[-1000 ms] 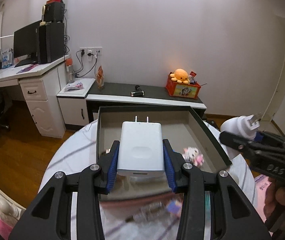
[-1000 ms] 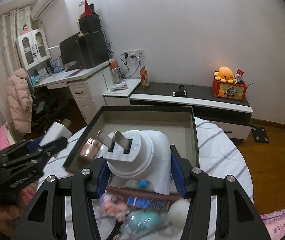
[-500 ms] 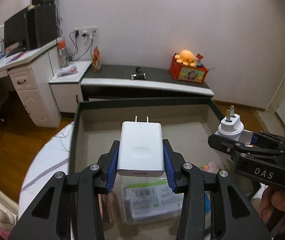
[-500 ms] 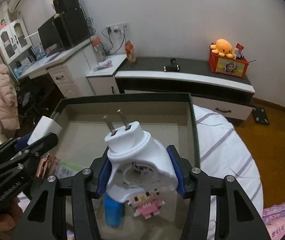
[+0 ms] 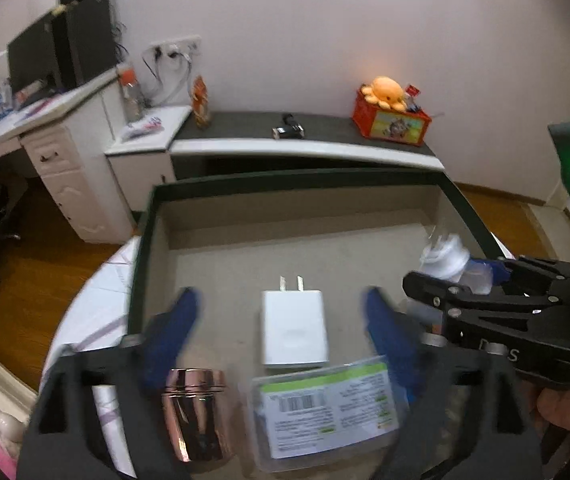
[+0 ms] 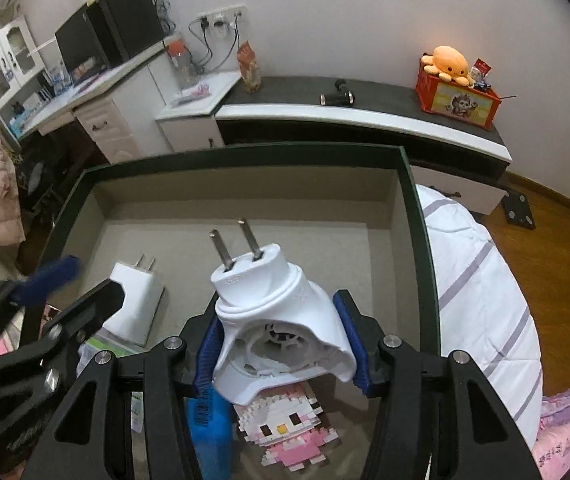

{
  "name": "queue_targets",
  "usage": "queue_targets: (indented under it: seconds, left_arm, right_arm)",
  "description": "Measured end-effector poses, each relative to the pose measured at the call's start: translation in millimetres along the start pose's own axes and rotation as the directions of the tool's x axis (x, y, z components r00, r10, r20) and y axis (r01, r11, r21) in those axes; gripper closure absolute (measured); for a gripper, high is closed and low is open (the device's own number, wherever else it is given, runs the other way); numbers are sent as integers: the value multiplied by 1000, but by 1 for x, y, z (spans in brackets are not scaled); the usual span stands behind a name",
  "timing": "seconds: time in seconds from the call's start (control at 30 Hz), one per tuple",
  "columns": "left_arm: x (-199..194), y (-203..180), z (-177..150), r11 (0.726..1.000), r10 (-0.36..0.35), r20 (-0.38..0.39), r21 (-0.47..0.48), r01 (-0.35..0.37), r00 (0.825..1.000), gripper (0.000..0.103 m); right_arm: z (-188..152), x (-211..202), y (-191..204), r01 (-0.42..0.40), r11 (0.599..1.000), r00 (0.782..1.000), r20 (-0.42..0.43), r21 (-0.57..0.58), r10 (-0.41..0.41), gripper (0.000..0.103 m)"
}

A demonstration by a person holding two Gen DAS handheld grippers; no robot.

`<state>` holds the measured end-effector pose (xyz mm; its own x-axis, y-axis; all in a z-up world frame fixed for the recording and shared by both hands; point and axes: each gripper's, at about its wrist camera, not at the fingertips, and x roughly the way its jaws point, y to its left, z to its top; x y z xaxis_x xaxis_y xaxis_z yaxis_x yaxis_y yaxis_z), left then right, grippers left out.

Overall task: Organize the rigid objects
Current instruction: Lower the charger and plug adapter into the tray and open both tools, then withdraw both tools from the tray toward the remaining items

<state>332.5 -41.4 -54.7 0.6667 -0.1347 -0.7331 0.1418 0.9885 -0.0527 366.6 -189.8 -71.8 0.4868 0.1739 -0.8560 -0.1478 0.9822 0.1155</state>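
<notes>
A flat white charger [image 5: 294, 330] lies on the floor of the dark-rimmed box [image 5: 285, 178], prongs pointing away. My left gripper [image 5: 281, 304] hangs over it, jaws opening wide, blurred blue pads clear of both its sides. The right wrist view shows the same charger [image 6: 137, 300] at left. My right gripper [image 6: 281, 336] holds a white round plug adapter [image 6: 269, 292] over the box, prongs up and away. Its jaws are starting to open, though the pads still touch the adapter's flared base. That adapter [image 5: 445, 258] also shows blurred at right in the left wrist view.
Inside the box lie a rose-gold cylinder [image 5: 195, 412], a clear pack with a green label [image 5: 325, 404], a pink block figure [image 6: 285, 428] and a blue item [image 6: 209, 420]. The box sits on a round table with a striped white cloth [image 6: 477, 280].
My left gripper's jaws sprang apart and the white charger dropped onto the box floor. Both grippers came forward and down over the box. The adapter has tilted in the right jaws.
</notes>
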Motion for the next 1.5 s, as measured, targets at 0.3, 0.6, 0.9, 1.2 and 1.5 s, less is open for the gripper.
queue_targets:
  seconds: [0.3, 0.6, 0.9, 1.2, 1.5]
  left_arm:
    - [-52, 19, -22, 999, 28, 81, -41, -25, 996, 0]
    - [-121, 23, -64, 997, 8, 179, -73, 6, 984, 0]
    - [-171, 8, -105, 998, 9, 201, -64, 4, 980, 0]
    - [-201, 6, -148, 996, 13, 204, -89, 5, 979, 0]
    - [-226, -10, -187, 997, 4, 214, -71, 11, 977, 0]
  right_arm:
    - [-15, -42, -2, -58, 997, 993, 110, 44, 53, 16]
    - [-85, -127, 9, -99, 994, 953, 291, 36, 84, 0]
    - [-161, -187, 14, -77, 997, 918, 391, 31, 59, 0]
    - [-224, -208, 15, -59, 996, 905, 424, 66, 25, 0]
    - [-276, -213, 18, -59, 993, 908, 418, 103, 11, 0]
